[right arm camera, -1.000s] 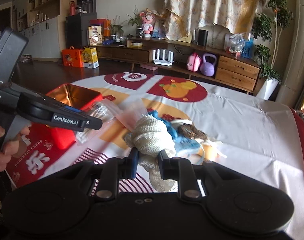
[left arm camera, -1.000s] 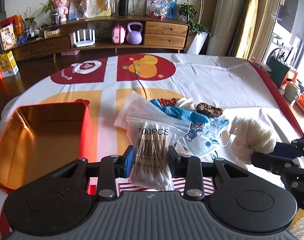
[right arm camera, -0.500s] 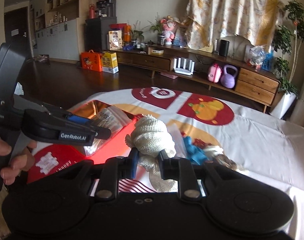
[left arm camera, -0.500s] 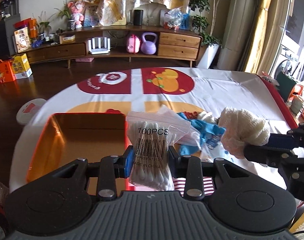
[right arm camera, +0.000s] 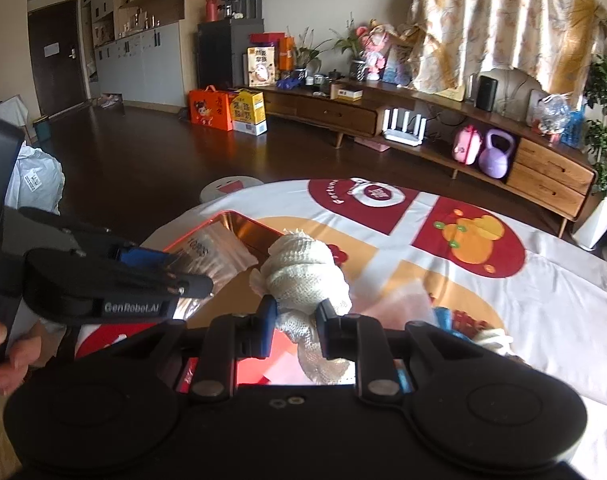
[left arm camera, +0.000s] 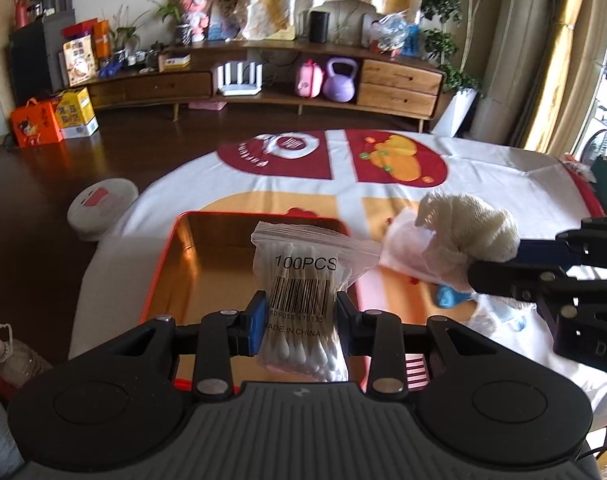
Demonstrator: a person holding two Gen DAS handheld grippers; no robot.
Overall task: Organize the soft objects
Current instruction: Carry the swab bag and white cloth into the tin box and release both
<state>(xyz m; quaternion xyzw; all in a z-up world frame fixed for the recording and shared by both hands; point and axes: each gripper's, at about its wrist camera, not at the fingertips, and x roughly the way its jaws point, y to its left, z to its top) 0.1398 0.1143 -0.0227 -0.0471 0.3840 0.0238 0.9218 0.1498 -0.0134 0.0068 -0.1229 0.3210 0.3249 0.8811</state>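
A bag of cotton swabs (left arm camera: 299,300) is being gripped by the left claw (left arm camera: 299,322) above the red tin (left arm camera: 163,280); a cream mesh cloth (right arm camera: 303,276), partly hidden, is being pinched by the right claw (right arm camera: 296,330) right of it, over the tabletop (left arm camera: 483,168).

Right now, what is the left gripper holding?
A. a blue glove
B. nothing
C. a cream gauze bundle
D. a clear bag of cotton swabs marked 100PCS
D: the left gripper has its blue pads pressed on the bag of cotton swabs, while the right gripper holds the gauze bundle.
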